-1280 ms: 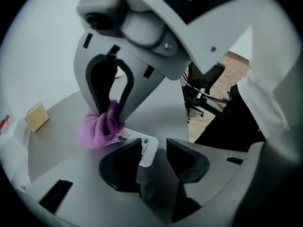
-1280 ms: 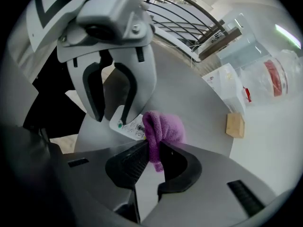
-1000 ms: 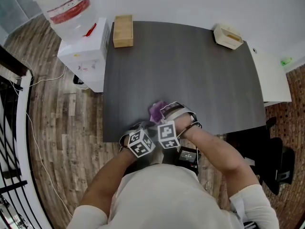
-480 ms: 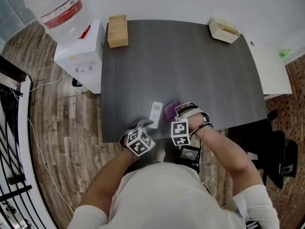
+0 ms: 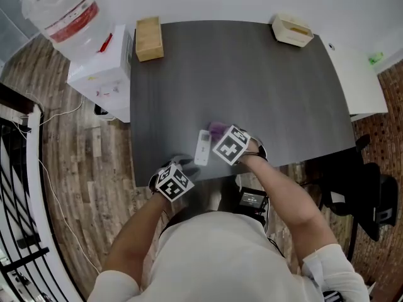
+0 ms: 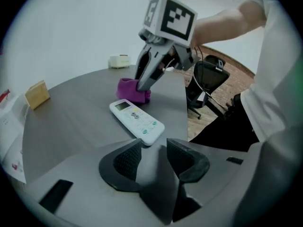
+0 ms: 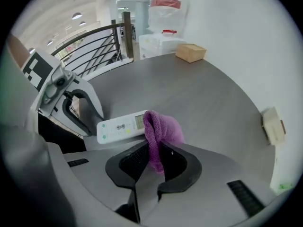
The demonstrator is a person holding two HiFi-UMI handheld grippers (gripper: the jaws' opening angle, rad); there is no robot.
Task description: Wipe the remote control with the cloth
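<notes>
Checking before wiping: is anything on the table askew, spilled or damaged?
Nothing stands out. The remote control lies flat, face up; the purple cloth is pinched in the right gripper by it. No spills.

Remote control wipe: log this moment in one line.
right gripper: shut on cloth | cloth: at screen end of remote control | left gripper: open, empty | remote control: flat on table
</notes>
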